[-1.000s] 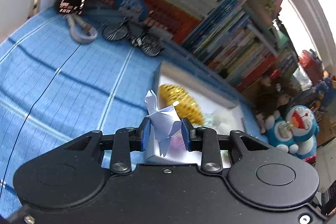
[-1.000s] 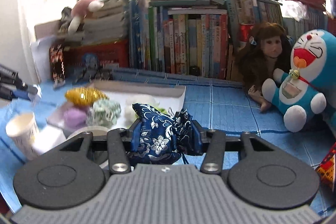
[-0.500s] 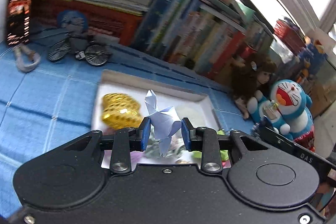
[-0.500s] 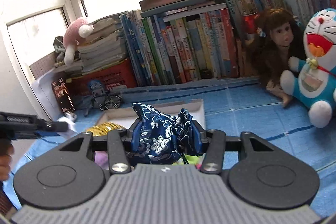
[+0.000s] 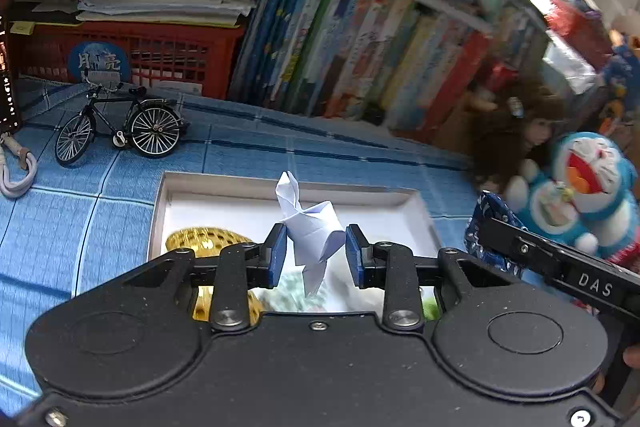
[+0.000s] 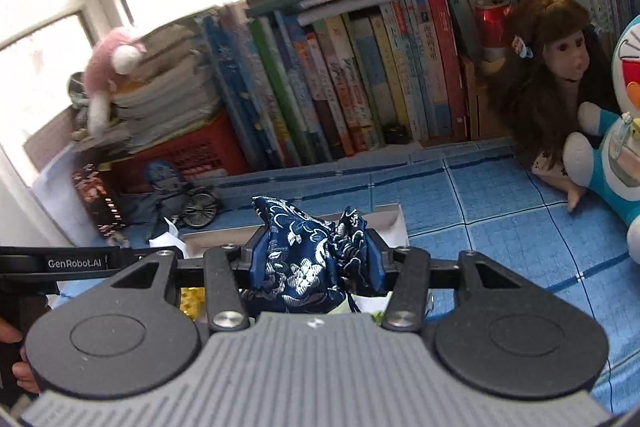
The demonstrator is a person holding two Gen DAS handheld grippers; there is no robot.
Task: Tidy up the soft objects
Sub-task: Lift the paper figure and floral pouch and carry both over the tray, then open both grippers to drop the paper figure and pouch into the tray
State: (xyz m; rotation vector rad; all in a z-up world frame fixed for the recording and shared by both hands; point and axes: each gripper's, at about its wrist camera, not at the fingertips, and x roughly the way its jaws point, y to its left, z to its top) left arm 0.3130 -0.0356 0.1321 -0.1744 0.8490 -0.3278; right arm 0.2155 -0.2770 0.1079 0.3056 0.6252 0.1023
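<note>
My left gripper (image 5: 315,251) is shut on a folded white paper figure (image 5: 310,227), held above a shallow white tray (image 5: 288,187). A gold mesh ball (image 5: 200,239) and pale soft items lie in the tray under the gripper. My right gripper (image 6: 316,257) is shut on a dark blue pouch with white flower pattern (image 6: 298,259), over the tray's right end (image 6: 390,223). In the left wrist view the right gripper's arm (image 5: 556,259) and the pouch (image 5: 486,231) come in from the right. The left gripper's body (image 6: 76,263) shows at the left of the right wrist view.
A blue checked cloth (image 5: 80,195) covers the table. Behind stand a row of books (image 6: 360,75), a red crate (image 5: 132,63) under stacked books, a model bicycle (image 5: 120,127), a doll (image 6: 560,67) and a blue cat plush (image 5: 580,199).
Both grippers have swung across above the tray, each keeping its hold. The views now face the books more squarely, and the two grippers have come closer together.
</note>
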